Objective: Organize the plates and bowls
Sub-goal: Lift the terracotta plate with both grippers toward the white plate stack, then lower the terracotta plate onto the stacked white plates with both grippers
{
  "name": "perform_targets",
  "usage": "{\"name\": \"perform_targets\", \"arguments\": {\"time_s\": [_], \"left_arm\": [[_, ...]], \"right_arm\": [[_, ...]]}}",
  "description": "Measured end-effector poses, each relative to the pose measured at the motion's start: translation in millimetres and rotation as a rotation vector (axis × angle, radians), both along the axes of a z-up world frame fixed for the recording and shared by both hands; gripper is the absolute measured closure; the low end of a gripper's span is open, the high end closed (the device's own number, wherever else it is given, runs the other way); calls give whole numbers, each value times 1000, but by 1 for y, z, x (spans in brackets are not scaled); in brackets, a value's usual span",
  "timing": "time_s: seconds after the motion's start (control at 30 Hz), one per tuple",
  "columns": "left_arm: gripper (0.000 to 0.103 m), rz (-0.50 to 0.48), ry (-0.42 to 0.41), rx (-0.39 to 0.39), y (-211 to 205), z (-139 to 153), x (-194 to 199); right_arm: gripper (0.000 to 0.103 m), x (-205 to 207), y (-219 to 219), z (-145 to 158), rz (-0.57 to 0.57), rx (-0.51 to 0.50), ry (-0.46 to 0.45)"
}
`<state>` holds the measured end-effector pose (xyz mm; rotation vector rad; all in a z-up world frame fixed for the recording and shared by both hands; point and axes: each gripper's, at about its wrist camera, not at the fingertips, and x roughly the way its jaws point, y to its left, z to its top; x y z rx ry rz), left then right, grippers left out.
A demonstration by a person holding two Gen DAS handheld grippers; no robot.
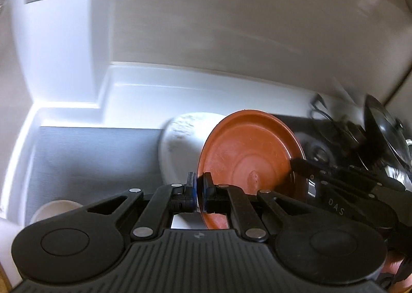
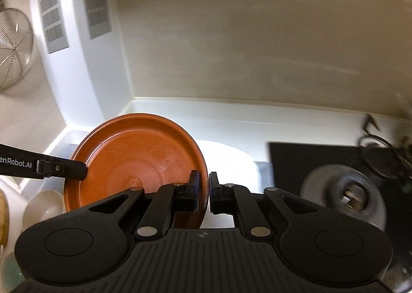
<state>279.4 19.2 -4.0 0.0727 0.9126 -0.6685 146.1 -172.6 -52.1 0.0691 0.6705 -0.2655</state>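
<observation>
A reddish-brown plate (image 1: 247, 153) is held up on edge, its underside toward both cameras. My left gripper (image 1: 199, 193) is shut on its rim. My right gripper (image 2: 204, 192) is shut on the opposite rim of the same plate (image 2: 134, 159). Each gripper shows in the other's view: the right one at the plate's right edge (image 1: 334, 184), the left one at its left edge (image 2: 51, 166). A large white plate (image 1: 180, 148) lies on the counter behind the brown plate; it also shows in the right wrist view (image 2: 231, 161).
A white bowl (image 1: 55, 209) sits low at the left, also in the right wrist view (image 2: 43, 208). A grey mat (image 1: 90, 159) covers the counter. A black stove with a burner (image 2: 342, 195) and a dark pan lid (image 1: 381, 125) stand at the right. A wire strainer (image 2: 13, 48) hangs at the left.
</observation>
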Motion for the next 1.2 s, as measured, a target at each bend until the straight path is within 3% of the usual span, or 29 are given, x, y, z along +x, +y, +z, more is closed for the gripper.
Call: {"name": "perform_targets", "arguments": {"time_s": [0.17,0.5,0.83,1.2], "left_arm": [[99,-55,-5,16,-20,-5,-28],[99,-90,2,22,-33,-2,-40],[99,-85,25,43,-39,-13,-24],[99,-48,75,79,-45,-35,21]], "right_arm": [[95,-35,-15,-5,-58,9,-12],[95,-61,-29,-9,-102,23,-11],[95,-50,-35,-19,-100,42,3],[95,-6,-42,-38,-80,70,42]]}}
